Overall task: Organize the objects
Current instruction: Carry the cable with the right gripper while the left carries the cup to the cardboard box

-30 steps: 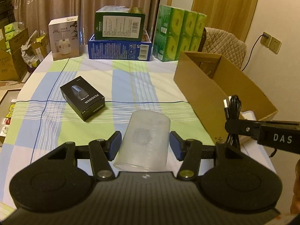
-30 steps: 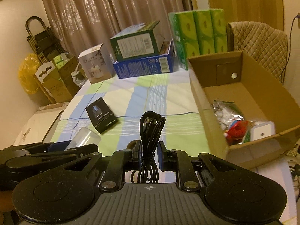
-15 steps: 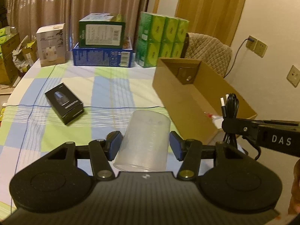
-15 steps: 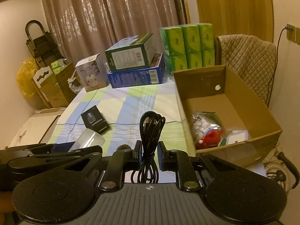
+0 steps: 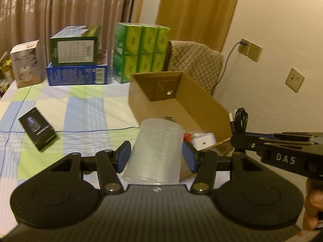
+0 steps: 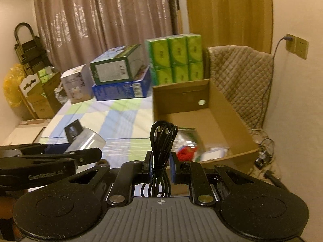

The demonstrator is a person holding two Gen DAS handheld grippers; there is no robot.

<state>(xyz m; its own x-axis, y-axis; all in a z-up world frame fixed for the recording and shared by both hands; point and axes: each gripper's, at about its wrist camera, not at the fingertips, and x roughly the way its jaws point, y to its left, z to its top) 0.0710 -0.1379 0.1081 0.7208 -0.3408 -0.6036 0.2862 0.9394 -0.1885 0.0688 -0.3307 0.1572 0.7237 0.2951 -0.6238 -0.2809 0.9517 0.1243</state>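
Observation:
My left gripper (image 5: pixel 156 156) is shut on a frosted clear plastic cup (image 5: pixel 155 151), held lying along the fingers above the table near the front left corner of an open cardboard box (image 5: pixel 197 100). My right gripper (image 6: pixel 160 166) is shut on a coiled black cable (image 6: pixel 162 139) that stands up between its pads, in front of the same cardboard box (image 6: pixel 228 119). That cable (image 5: pixel 239 121) and right gripper (image 5: pixel 240 139) show at the right of the left wrist view. The cup (image 6: pixel 86 142) shows at the left of the right wrist view. The box holds a white adapter (image 5: pixel 202 141), a red item (image 6: pixel 184 152) and a bag.
A small black box (image 5: pixel 37 128) lies on the checked tablecloth (image 5: pixel 86 109) at the left. Green, blue and white cartons (image 5: pixel 77 58) and green tissue packs (image 5: pixel 141 50) stand at the table's far edge. A quilted chair (image 6: pixel 242 76) sits behind the cardboard box, cables on the floor beside it.
Both grippers have risen and moved right toward the cardboard box, carrying the cup and the cable. More of the box's inside now shows in both views.

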